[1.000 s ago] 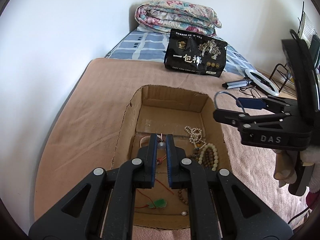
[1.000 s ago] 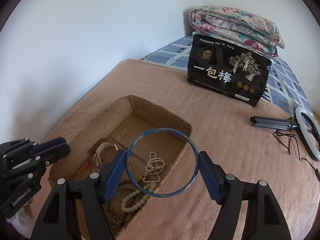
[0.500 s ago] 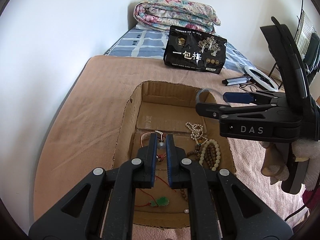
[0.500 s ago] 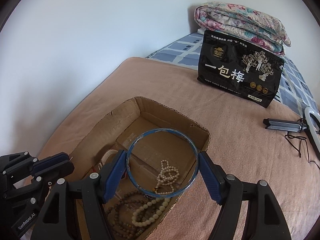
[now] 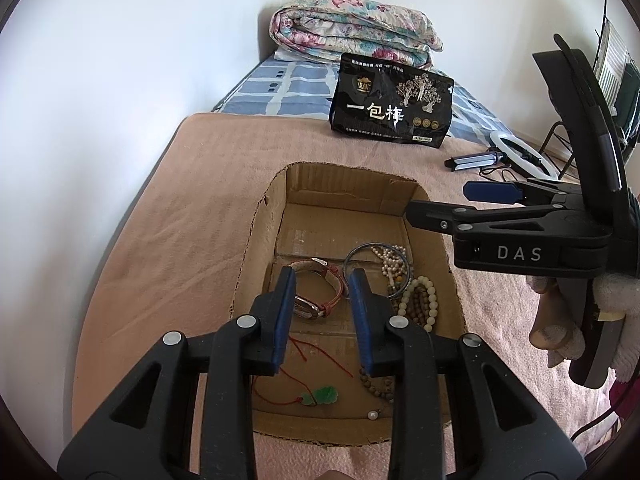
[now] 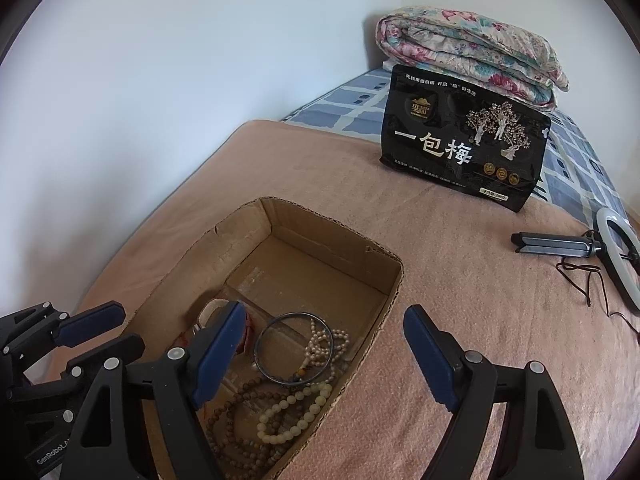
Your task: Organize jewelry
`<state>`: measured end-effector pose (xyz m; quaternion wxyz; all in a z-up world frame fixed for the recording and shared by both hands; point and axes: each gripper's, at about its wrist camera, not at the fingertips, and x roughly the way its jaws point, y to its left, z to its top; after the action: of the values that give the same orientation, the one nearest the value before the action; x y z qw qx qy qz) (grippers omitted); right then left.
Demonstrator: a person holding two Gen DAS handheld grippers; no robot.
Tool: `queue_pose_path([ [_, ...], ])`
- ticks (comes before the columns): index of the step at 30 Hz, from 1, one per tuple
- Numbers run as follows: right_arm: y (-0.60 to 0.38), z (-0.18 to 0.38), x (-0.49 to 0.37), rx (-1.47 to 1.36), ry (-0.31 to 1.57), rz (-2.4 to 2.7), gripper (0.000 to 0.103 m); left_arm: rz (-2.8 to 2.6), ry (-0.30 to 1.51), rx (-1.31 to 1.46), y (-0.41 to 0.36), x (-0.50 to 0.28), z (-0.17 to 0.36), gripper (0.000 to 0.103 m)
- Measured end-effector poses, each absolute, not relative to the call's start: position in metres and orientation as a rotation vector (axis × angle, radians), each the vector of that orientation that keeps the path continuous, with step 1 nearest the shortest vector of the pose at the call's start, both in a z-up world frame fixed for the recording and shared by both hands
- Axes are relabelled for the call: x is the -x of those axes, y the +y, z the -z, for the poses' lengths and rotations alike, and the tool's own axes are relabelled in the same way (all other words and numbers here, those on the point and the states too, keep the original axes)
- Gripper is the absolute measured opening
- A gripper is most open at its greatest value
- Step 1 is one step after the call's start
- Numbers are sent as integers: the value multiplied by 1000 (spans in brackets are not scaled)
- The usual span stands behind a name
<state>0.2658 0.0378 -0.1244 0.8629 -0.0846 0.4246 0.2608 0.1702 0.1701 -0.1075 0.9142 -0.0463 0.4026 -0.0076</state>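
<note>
An open cardboard box (image 5: 264,236) (image 6: 392,292) sits on the pink blanket. Inside lie a blue-grey bangle (image 5: 376,268) (image 6: 294,346), a white pearl strand (image 5: 390,260) (image 6: 320,344), cream beads (image 5: 426,300) (image 6: 292,412), brown beads (image 6: 236,432), a watch with a red strap (image 5: 316,292) and a green pendant on red cord (image 5: 322,396). My left gripper (image 5: 322,316) is open and empty above the watch. My right gripper (image 6: 324,356) is open and empty over the box's right wall; it also shows in the left wrist view (image 5: 452,206).
A black snack bag (image 5: 392,110) (image 6: 464,156) stands at the far end of the blanket. A folded floral quilt (image 5: 352,40) (image 6: 472,56) lies behind it. A ring light with stand (image 5: 516,152) (image 6: 616,256) lies at right. The wall runs along the left.
My right gripper opened and let go of the bangle, which now lies in the box on the pearls. My left gripper opened and the watch lies below it.
</note>
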Motion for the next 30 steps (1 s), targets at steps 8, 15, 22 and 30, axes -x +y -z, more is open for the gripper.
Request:
queue_pose_path([
  [8,25,102,-246,184,854,-538,83,10,782,68,159,-152,86,27],
  [15,4,78,-224,184,813,-522,83,9,750,59,151,-132,65,27],
  [22,-26,57,-196,164,782,-512,83,11,704,10,127,-98,38,27],
  [30,-62,39,-155,151,750,-502,83,21,651,10,105,-53,11,53],
])
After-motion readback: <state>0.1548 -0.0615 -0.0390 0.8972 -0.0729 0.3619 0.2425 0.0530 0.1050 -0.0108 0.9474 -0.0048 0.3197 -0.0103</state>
